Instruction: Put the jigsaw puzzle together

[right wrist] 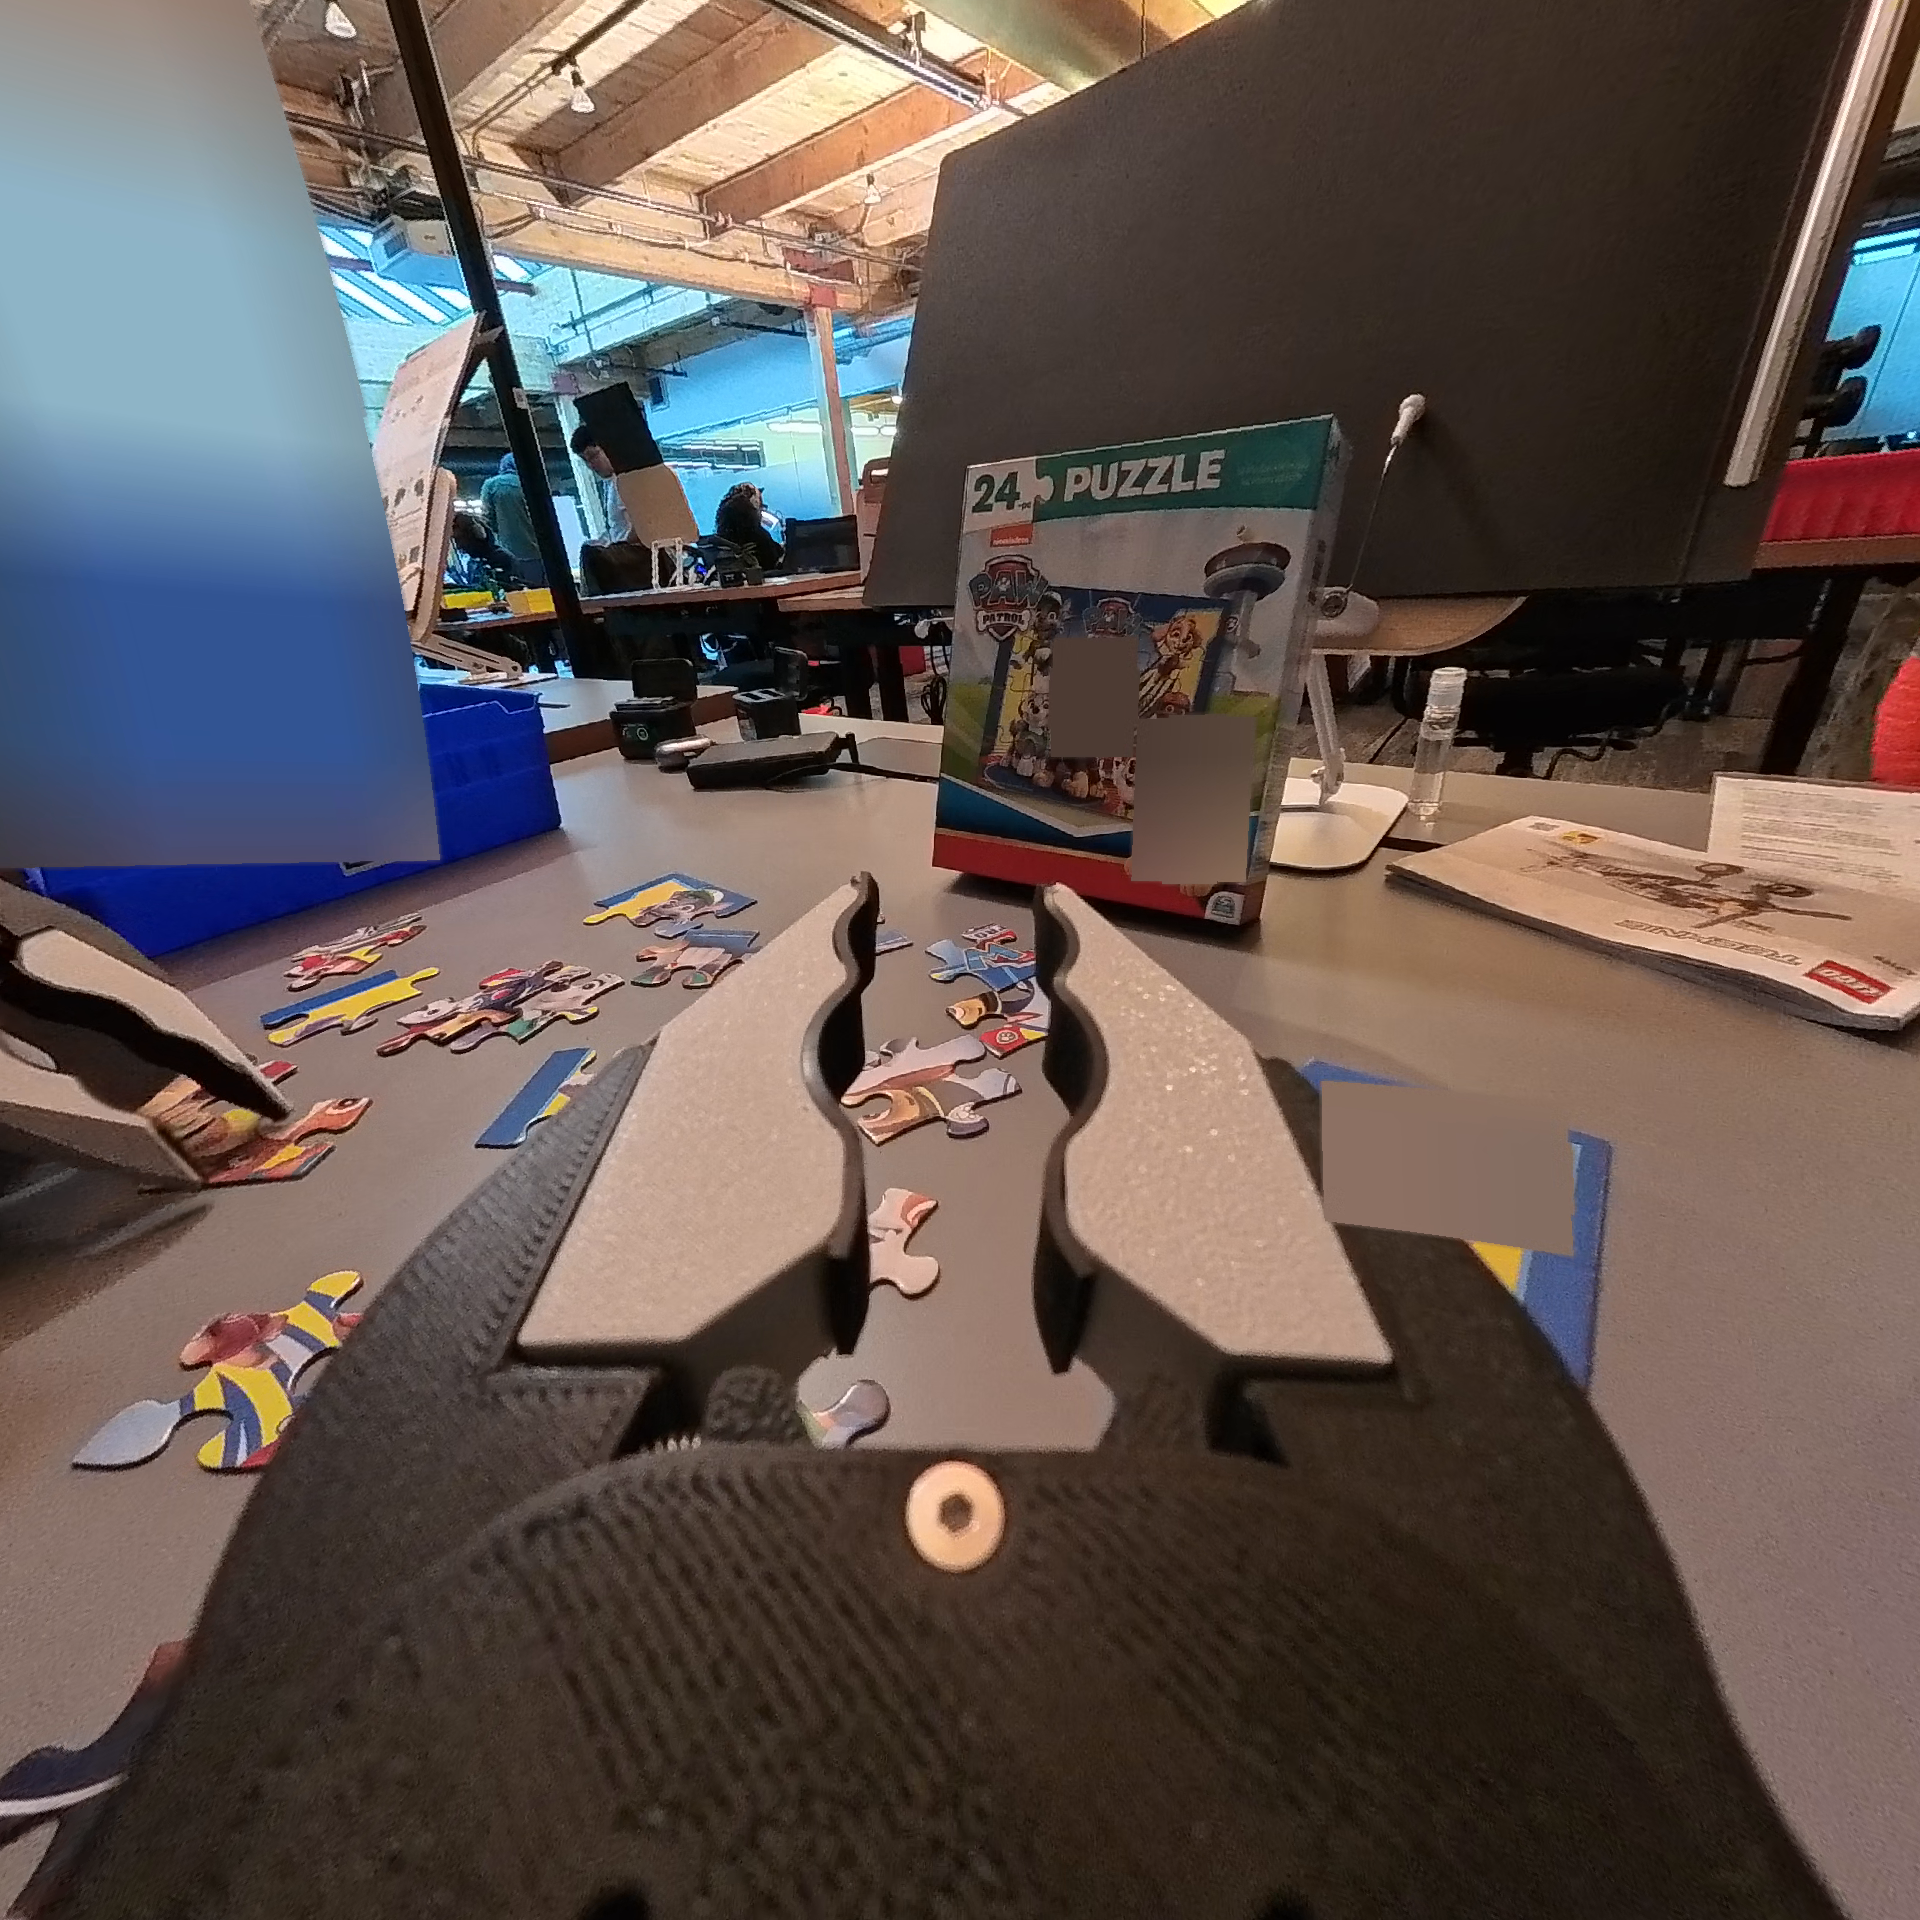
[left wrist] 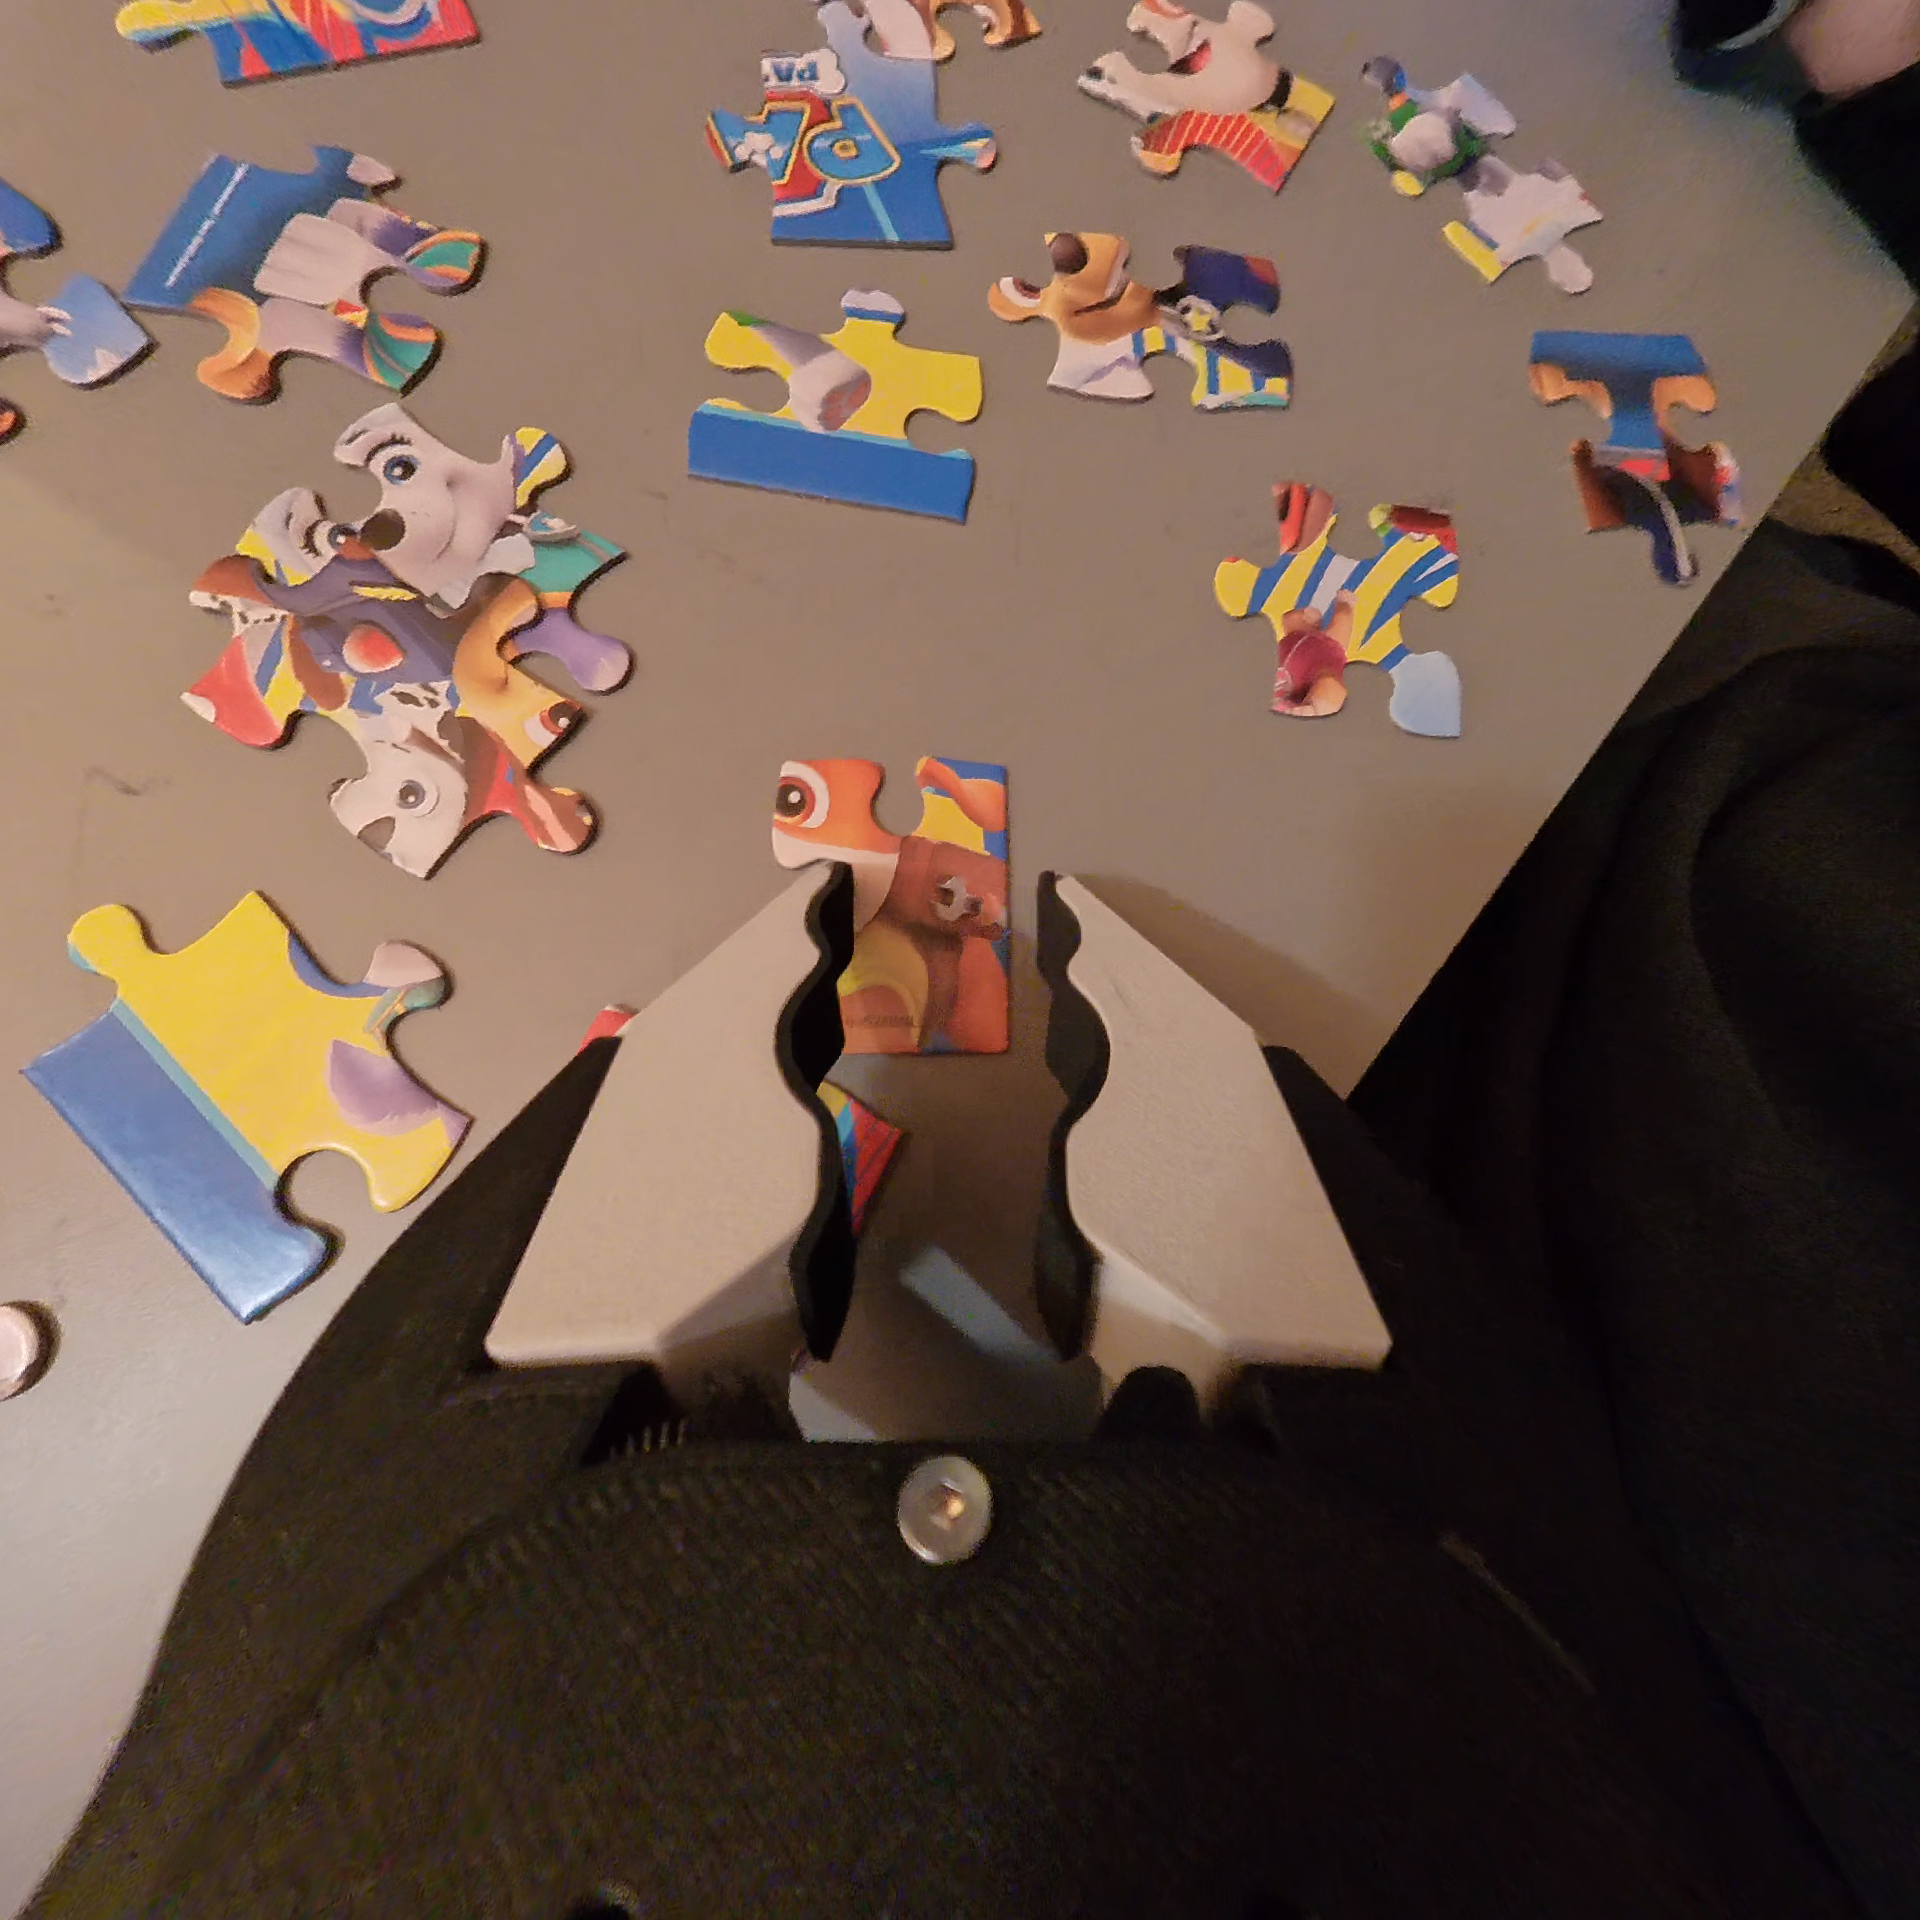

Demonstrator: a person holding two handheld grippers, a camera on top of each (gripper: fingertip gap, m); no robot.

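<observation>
The left gripper (left wrist: 943, 894) is spread over an orange-dog puzzle piece (left wrist: 914, 904) lying flat on the grey table (left wrist: 935, 644); a gap shows beside the right pad. The right gripper (right wrist: 954, 904) is held parted above scattered puzzle pieces (right wrist: 925, 1091), empty.

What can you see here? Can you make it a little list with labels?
Surface: grey table
Scattered: colourful puzzle pieces, picture side up
Left gripper: open, low over an orange piece that lies flat between its fingers; right fingertip clear of it
Right gripper: open, nothing in it
Standing behind: puzzle box
Far right: booklet
Far left: blue bin
</observation>
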